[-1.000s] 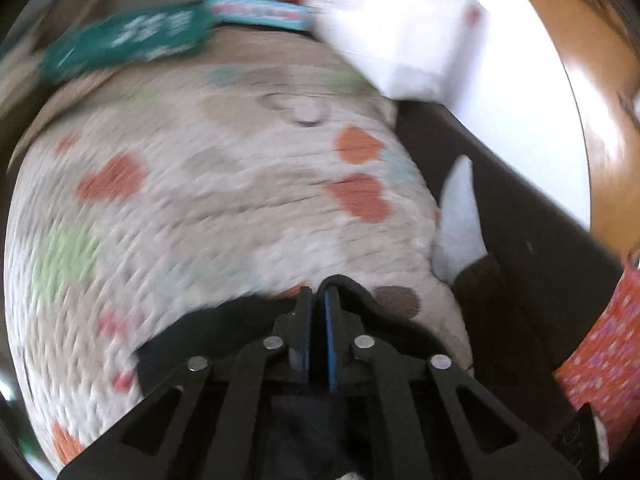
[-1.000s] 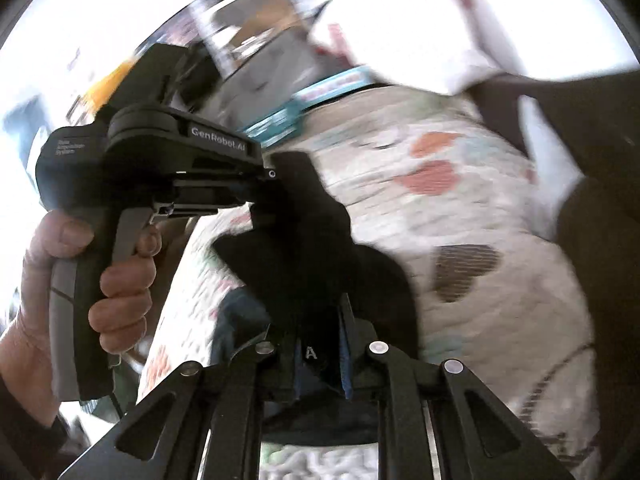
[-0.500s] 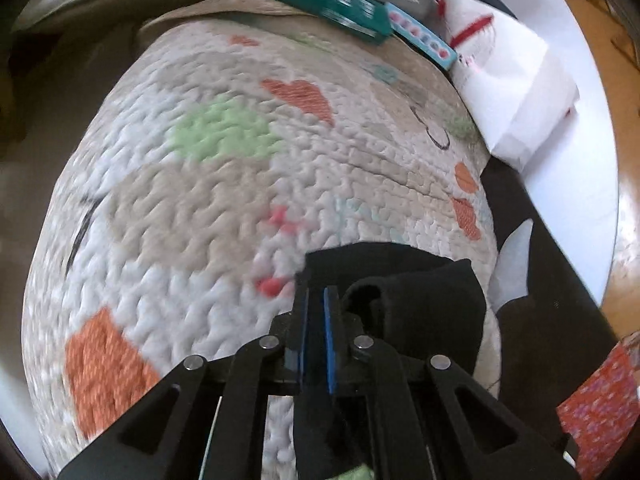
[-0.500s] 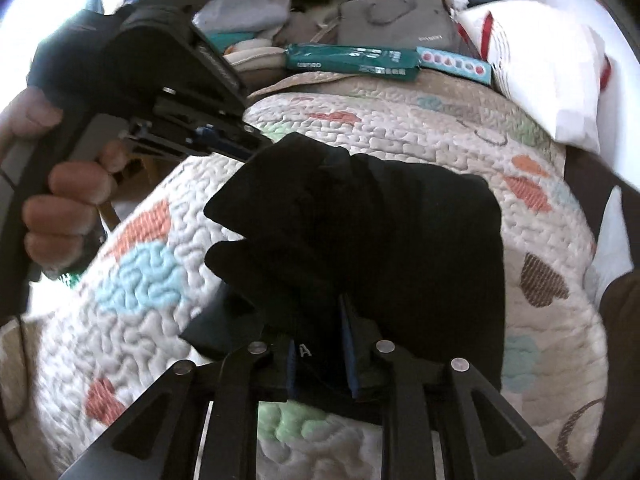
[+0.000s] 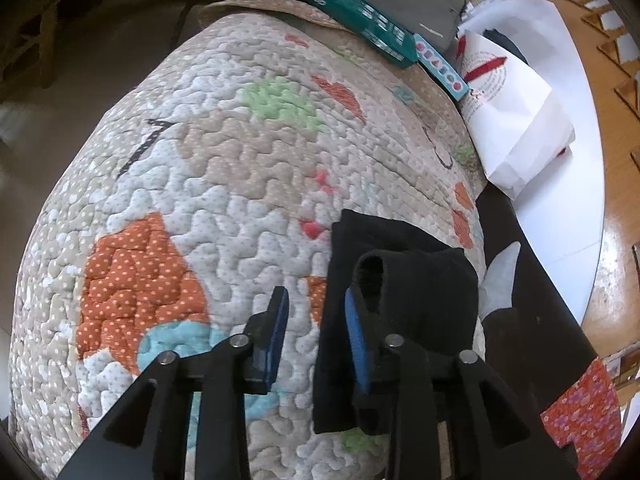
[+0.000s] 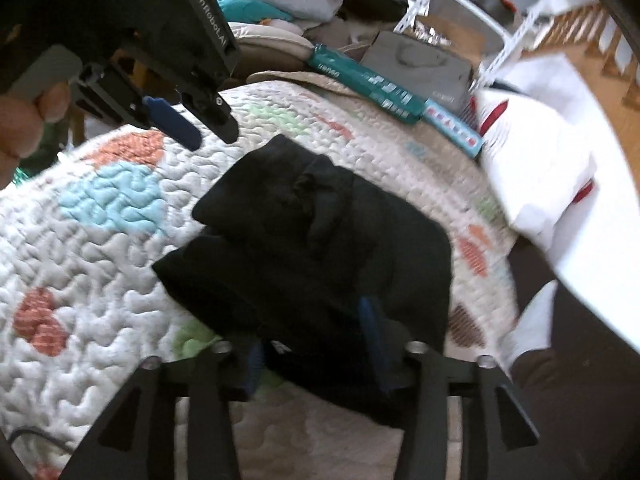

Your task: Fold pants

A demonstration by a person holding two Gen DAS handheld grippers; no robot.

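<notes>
The black pants point(image 6: 316, 248) are seen as a small folded bundle on the quilt point(image 5: 200, 184), so the folding step looks almost done, and letting go seems to be the step in hand. In the left wrist view, the left tool point(image 5: 316, 336) is seen low in the middle of the frame with its two blue fingers apart. Nothing is held between them. The pants point(image 5: 400, 280) are seen at the lower right of that frame, touching the right-hand finger and draped a little over its tip.

In the right wrist view, the right tool point(image 6: 316, 344) is seen at the bottom of the frame, also with its fingers apart, and the near edge of the pants is seen lying between them. No squeeze on the cloth is seen. The left tool point(image 6: 176, 120) is seen at the upper left, clear of the bundle.

Next, a gentle pull back is likely called for, so the fold is not dragged open. A small loose flap on top may need to be patted flat.
</notes>
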